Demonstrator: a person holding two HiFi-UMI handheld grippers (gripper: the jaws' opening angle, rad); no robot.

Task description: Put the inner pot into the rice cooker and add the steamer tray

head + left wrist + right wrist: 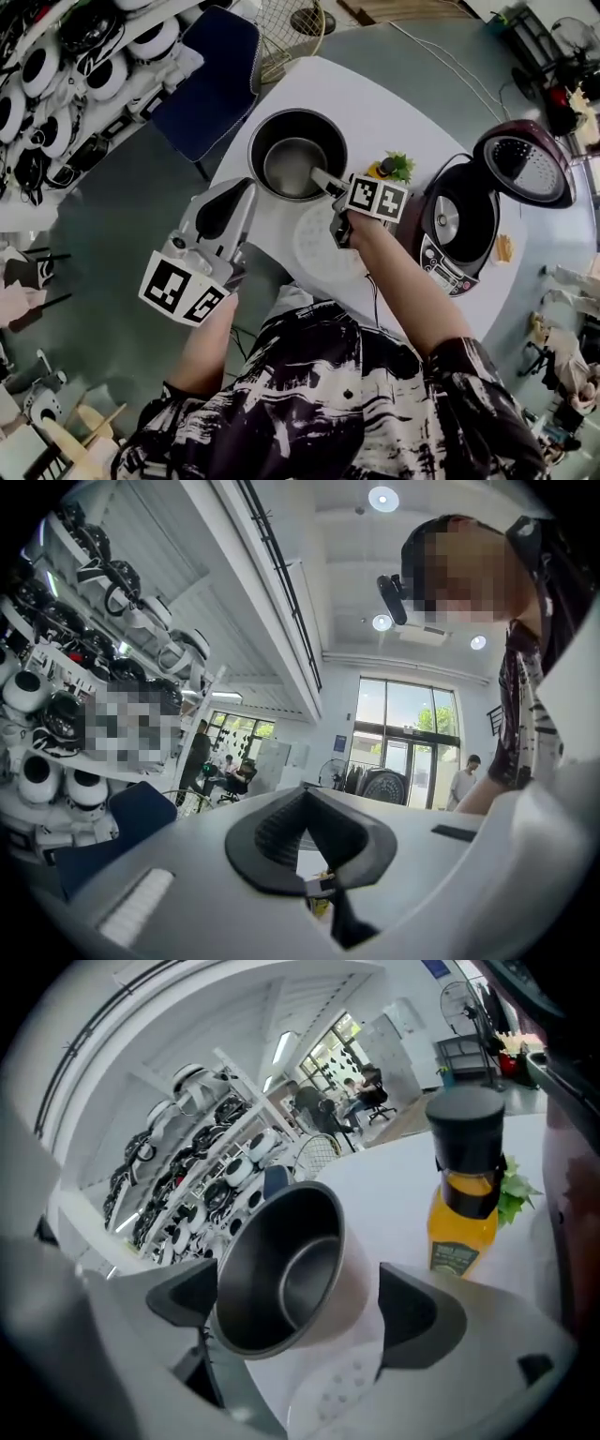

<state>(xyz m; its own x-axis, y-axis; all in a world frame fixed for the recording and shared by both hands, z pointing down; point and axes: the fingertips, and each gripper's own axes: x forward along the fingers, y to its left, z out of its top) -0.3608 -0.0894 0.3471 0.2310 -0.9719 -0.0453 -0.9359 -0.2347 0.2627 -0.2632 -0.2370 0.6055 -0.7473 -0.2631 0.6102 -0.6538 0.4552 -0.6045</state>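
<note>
Pot (297, 153) is standing upright on the bench (394, 103), so it's not in the cooker yet, and you can see its bare metal bottom. My right claw (298, 1309) is right up at the pot's near rim. Its jaws are wide apart with the pot showing between them, not clamped on anything. Can't tell if a tip actually touches the rim.

Just on my side of the pot, the white tray (314, 251) lies flat on the bench, partly under that claw. Right of the pot is a juice bottle (464, 1199) with a black cap and some greenery beside it. Further right is the cooker (457, 230), lid (525, 161) flipped up and heating plate showing.

My left claw (314, 878) is well left of the pot, out past the bench edge. Its jaws are closed together on nothing.
</note>
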